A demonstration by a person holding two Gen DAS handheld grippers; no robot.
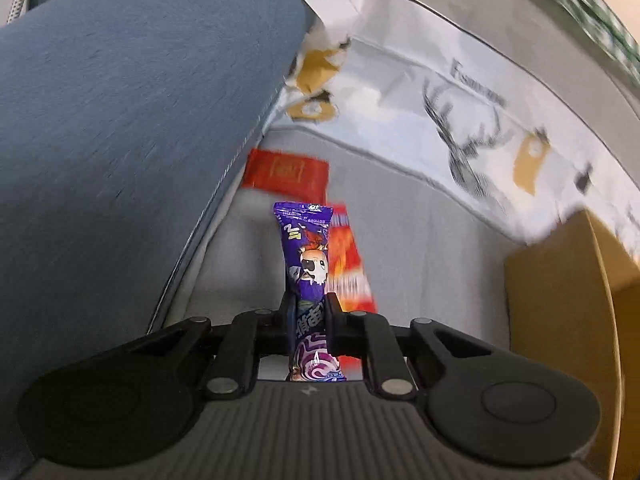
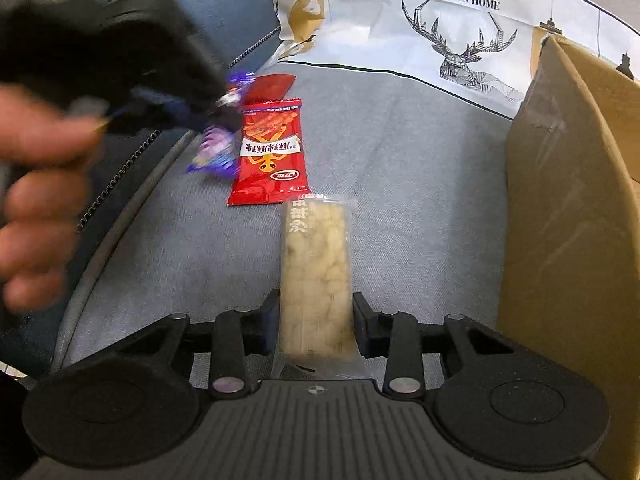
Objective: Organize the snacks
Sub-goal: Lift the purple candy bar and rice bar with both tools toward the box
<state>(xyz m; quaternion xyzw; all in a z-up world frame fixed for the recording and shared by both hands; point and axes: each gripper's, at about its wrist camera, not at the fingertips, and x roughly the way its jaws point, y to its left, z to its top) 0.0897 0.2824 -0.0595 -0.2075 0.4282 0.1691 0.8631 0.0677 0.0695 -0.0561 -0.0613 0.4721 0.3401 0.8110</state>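
I am mid-pickup on both sides, with each snack gripped and the drop-off yet to come. My left hand-held gripper [image 1: 308, 308] is clenched on the purple foil-wrapped snack bar [image 1: 306, 256], its pads pinching the wrapper low down so that most of the bar sticks out ahead of the fingers. My right hand-held gripper [image 2: 316, 320] has a pale puffed-grain bar in a clear wrapper [image 2: 316, 264] between its fingers; I think the pads press its sides, though motion blur there leaves me slightly unsure.

Both grippers point steeply down at the grey sofa seat cushion [image 2: 420, 200]. The flat red snack packet with white lettering [image 2: 270, 156] lies on the cushion towards its back left corner, with a second red packet [image 1: 286, 176] beyond it against the blue sofa armrest [image 1: 140, 100].

The open brown cardboard box [image 2: 568, 220] stands at the cushion's right edge. I judge that next I must carry each bar over the box wall before letting go, then come back for the red packets.
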